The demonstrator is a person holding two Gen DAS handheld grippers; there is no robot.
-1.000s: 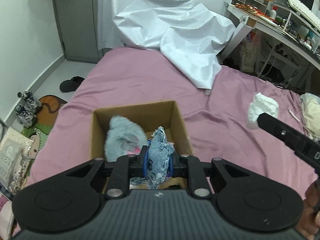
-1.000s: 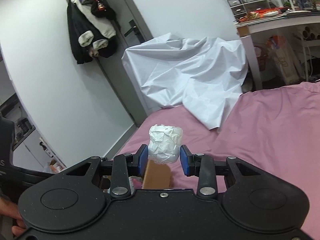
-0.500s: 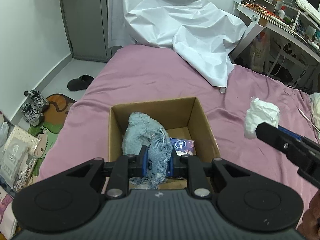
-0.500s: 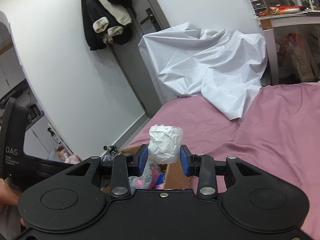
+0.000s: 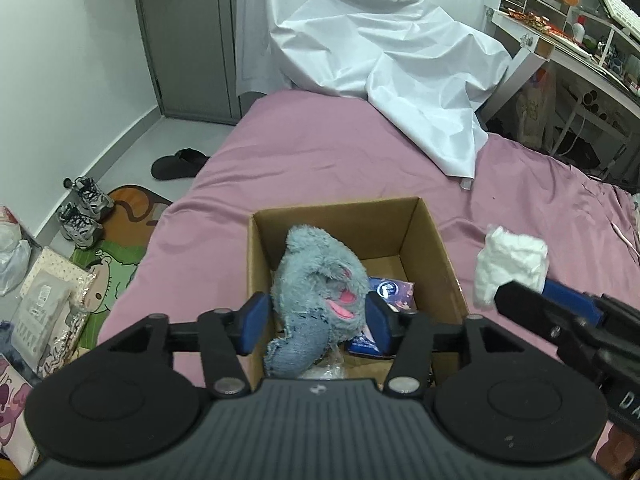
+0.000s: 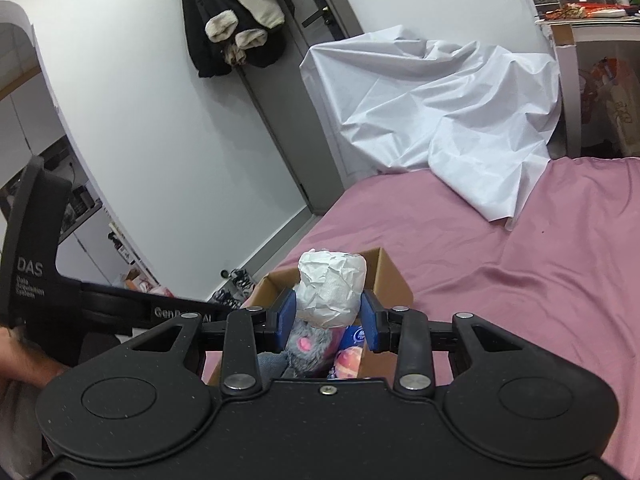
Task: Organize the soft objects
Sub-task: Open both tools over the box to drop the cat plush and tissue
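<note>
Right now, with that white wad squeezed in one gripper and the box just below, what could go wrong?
1. The white wad sits near the cardboard box edge; released early, it may land on the pink bedsheet.
2. The left gripper has just been opening; the denim scrap lies near the front, maybe snagging there.
3. The grey plush fills much space.
</note>
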